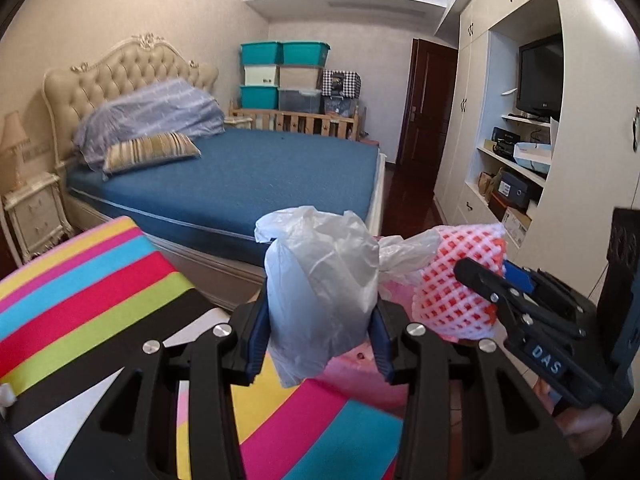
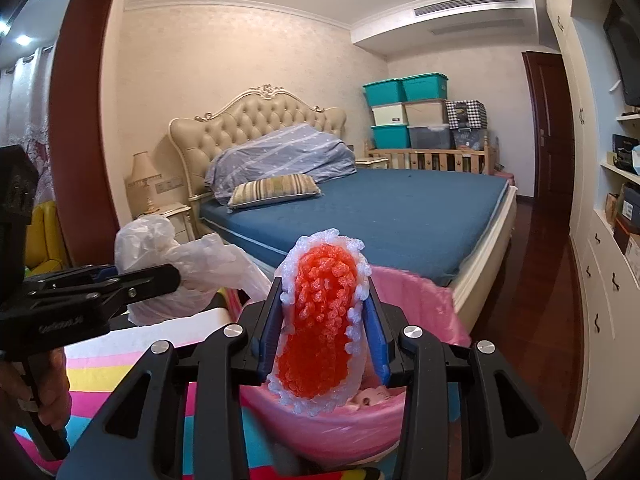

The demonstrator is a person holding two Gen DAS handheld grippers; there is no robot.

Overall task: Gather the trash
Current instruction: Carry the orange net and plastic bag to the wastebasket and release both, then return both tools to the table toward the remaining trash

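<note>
Above the pink-lined trash bin [image 2: 424,304]: left gripper [image 1: 320,334] clenching crumpled white plastic bag [image 1: 320,280], right gripper [image 2: 326,320] clenching orange-and-white foam fruit net [image 2: 320,312], both awaiting release.

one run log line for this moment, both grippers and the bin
left gripper: shut on white plastic bag | right gripper: shut on red-and-white foam net | pink-lined bin: just below both

The right gripper [image 2: 326,316] is hiding most of the pink-lined bin [image 2: 420,292]; its contents are staying unreadable. The picture's edge is cutting off the television [image 2: 626,56].
</note>
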